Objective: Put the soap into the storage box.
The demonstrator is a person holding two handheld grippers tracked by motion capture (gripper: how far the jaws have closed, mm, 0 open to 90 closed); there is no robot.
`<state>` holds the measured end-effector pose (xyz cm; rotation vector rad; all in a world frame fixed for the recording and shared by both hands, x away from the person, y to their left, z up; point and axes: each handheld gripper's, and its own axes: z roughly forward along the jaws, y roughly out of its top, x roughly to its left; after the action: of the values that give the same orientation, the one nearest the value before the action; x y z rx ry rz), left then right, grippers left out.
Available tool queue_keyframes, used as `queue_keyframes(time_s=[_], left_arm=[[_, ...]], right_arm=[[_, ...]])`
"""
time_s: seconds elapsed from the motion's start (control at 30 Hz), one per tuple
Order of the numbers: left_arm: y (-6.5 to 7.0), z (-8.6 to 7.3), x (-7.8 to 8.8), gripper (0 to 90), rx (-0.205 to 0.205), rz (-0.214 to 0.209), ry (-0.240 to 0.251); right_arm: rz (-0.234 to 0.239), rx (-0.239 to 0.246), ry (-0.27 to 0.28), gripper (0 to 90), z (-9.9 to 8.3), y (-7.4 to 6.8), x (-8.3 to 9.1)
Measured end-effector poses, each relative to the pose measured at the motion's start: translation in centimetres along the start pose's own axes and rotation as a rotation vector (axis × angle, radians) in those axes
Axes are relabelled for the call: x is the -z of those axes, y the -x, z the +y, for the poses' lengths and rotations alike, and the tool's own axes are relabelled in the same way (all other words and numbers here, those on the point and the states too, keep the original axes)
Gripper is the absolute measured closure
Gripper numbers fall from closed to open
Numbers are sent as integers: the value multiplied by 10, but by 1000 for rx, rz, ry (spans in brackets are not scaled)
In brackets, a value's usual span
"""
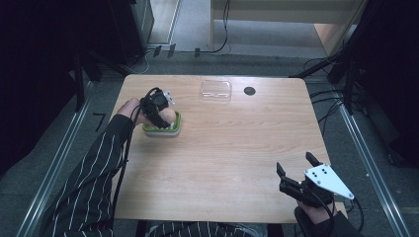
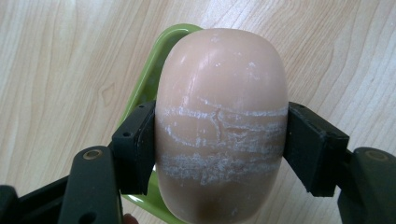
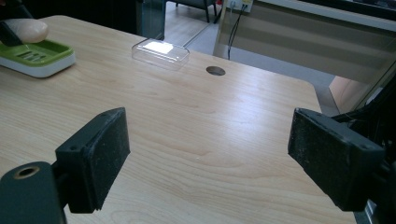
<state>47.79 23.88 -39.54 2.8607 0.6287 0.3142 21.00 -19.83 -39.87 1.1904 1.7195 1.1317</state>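
The left hand-held gripper (image 2: 219,154) is clenched on the soap (image 2: 222,121), a pad pressed flat against each long side near the middle. The bar is held over the green dish (image 2: 154,60), at the left of the tabletop (image 1: 222,148); whether its underside touches the dish cannot be told. The right hand-held gripper (image 3: 210,158) is released, jaws wide with nothing between them, kept low over the near right corner, well apart from the soap.

The soap is judged light and stiff, smooth and rounded, so slippery. White scuffed bands are seen across its waist, level with the pads; the surface is taken to be soft enough to mark under pressure. A grip across the waist, as now, is judged best: the sides are nearly parallel there, while the domed ends would let it squirt out. A firm, not crushing, squeeze is advised.

A clear lid (image 1: 216,90) and a hole (image 1: 249,91) are noted at the far edge.
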Motion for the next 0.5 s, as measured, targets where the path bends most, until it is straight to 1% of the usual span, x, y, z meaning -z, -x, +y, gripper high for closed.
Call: queue_keyframes(time_s=[0.13,0.2,0.3,0.37,0.43,0.5], left_arm=[[-2,-1,-3,331,0,6,-2],[-3,-2,-5,331,-5,-1,-9],[-5,-1,-9,331,-19,6,-25],[-5,0,-11,331,-28,4,-31],[-5,0,-13,331,-28,-1,-31],[-6,1,-14,331,-37,3,-42]], right_arm=[[1,1,0,134,0,0,0],[2,2,1,134,0,-1,0],[6,7,0,134,0,-2,0],[5,5,1,134,0,-2,0],[5,4,0,134,0,-2,0],[6,6,0,134,0,-2,-1]])
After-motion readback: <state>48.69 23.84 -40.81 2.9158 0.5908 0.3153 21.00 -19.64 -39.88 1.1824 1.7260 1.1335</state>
